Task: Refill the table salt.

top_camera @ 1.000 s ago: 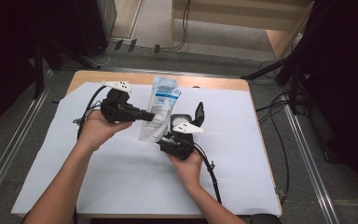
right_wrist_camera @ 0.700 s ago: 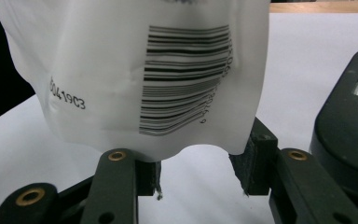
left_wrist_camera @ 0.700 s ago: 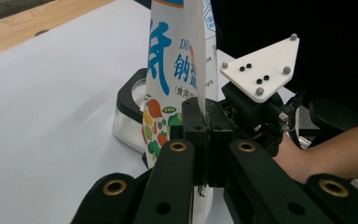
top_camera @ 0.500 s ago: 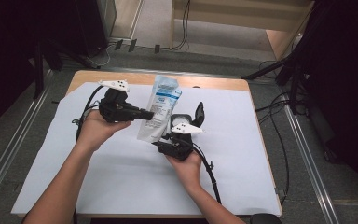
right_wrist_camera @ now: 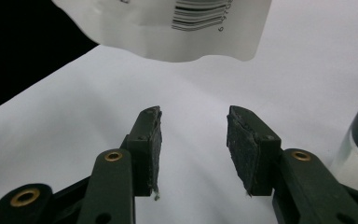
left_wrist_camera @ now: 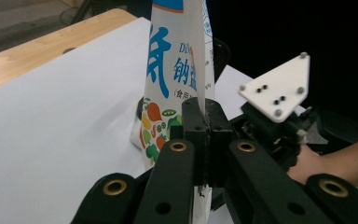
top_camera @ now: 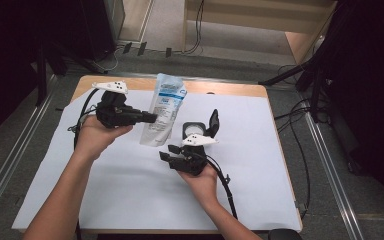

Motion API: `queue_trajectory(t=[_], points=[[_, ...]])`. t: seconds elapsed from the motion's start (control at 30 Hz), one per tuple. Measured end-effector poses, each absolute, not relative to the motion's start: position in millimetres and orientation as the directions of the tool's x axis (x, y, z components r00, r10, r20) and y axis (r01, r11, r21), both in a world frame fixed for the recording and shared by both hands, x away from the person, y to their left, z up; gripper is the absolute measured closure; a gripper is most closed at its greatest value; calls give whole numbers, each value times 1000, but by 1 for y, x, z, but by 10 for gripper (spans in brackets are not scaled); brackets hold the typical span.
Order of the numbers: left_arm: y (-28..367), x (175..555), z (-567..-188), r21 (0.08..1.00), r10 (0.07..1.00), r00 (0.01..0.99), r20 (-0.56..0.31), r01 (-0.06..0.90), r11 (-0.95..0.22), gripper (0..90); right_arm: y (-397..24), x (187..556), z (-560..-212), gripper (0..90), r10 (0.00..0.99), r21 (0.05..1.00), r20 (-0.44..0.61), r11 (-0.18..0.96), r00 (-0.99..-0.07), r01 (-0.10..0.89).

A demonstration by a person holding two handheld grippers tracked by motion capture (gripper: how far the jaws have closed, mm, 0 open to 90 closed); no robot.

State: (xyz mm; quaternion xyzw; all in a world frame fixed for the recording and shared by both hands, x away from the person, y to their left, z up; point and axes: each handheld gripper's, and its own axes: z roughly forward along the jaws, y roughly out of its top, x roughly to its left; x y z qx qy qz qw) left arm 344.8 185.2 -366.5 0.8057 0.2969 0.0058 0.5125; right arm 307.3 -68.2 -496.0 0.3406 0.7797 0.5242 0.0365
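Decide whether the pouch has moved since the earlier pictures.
Yes: the pouch, pinched in the left tongs, has shifted slightly left, away from the jar.

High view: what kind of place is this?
Probably a lab recording station: a table under a white sheet, cables across the floor, metal rails alongside, and a person with handheld grippers.
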Motion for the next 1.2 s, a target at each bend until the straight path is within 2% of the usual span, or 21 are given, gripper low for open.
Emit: queue_trajectory(t=[0.43,0.83,1.2], points=[[208,346,-372,834,558,785,-270,480,-272,900,-97,299,-483,553,531,838,313,235,-787,492],[231,352,-387,828,629,732,-264,506,-242,900,-142,297,-481,555,567,833,291,246,-770,496],[242,371,-407,812,679,680,-277,543,-212,900,-166,300,-480,558,607,832,293,219,-739,510]])
